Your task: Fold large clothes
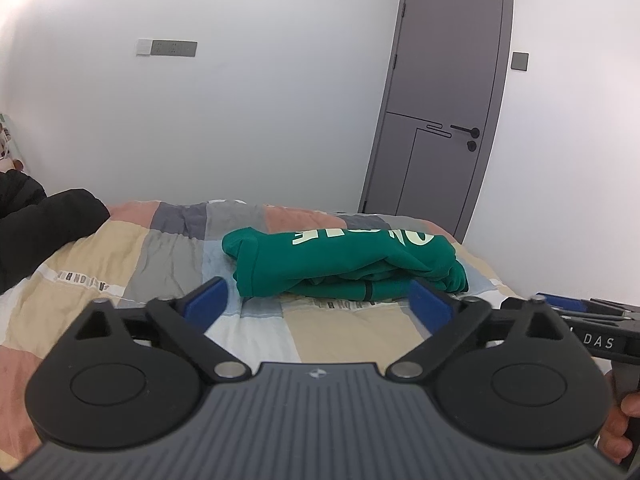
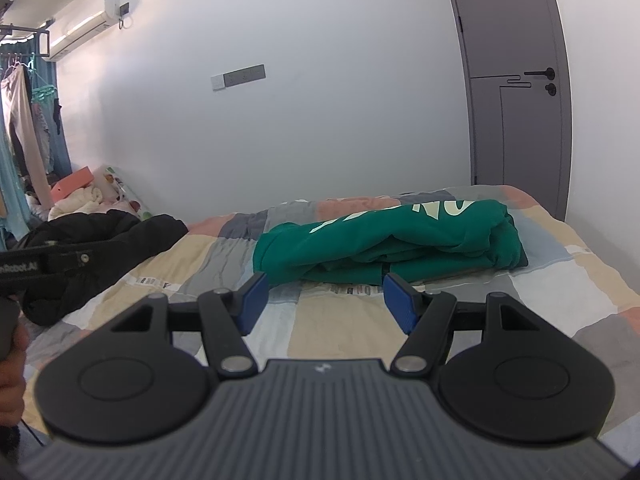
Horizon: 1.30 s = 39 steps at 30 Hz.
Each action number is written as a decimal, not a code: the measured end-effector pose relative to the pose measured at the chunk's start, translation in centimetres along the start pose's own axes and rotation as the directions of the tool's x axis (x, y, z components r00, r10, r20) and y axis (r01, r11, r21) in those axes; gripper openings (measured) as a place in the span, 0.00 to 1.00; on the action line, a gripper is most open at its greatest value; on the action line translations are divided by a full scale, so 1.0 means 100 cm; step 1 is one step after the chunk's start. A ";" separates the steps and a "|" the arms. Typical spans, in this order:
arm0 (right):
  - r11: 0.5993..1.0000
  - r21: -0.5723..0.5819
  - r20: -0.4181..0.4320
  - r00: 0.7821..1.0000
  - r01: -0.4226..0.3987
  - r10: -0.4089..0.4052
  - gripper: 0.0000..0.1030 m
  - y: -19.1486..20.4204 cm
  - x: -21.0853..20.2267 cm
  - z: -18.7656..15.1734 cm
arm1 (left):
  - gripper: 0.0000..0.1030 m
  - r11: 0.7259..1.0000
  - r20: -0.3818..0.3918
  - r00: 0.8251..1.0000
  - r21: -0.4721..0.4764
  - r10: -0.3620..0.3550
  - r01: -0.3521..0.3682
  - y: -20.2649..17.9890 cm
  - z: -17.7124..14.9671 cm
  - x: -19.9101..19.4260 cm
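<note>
A green sweatshirt (image 1: 344,266) with pale lettering lies folded into a compact bundle on the patchwork quilt (image 1: 160,264). It also shows in the right wrist view (image 2: 392,242). My left gripper (image 1: 318,294) is open and empty, just short of the bundle's near edge. My right gripper (image 2: 323,288) is open and empty, also just in front of the bundle. The right gripper's body shows at the right edge of the left wrist view (image 1: 592,320). The left one shows at the left edge of the right wrist view (image 2: 40,268).
A black jacket (image 2: 104,248) lies on the bed's left side, also in the left wrist view (image 1: 44,224). A grey door (image 1: 444,96) stands behind the bed at the right. Clothes hang on a rack (image 2: 24,128) at far left, with piled items (image 2: 88,196) below.
</note>
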State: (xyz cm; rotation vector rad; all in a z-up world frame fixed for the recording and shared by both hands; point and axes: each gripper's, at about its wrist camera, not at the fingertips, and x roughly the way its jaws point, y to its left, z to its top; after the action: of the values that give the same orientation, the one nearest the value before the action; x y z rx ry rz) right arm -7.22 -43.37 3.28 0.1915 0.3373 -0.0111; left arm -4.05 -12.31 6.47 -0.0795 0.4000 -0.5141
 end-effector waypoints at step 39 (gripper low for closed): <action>0.999 0.016 0.001 0.999 0.043 -0.043 1.00 -0.004 -0.004 -0.001 | 1.00 0.994 -0.030 0.996 0.069 0.086 -0.084 -0.020 -0.003 0.000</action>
State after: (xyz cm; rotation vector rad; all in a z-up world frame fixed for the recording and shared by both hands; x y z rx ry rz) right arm -7.61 -43.76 3.27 0.2000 0.3401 -0.0569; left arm -5.10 -14.08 6.57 0.0110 0.4156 -0.4450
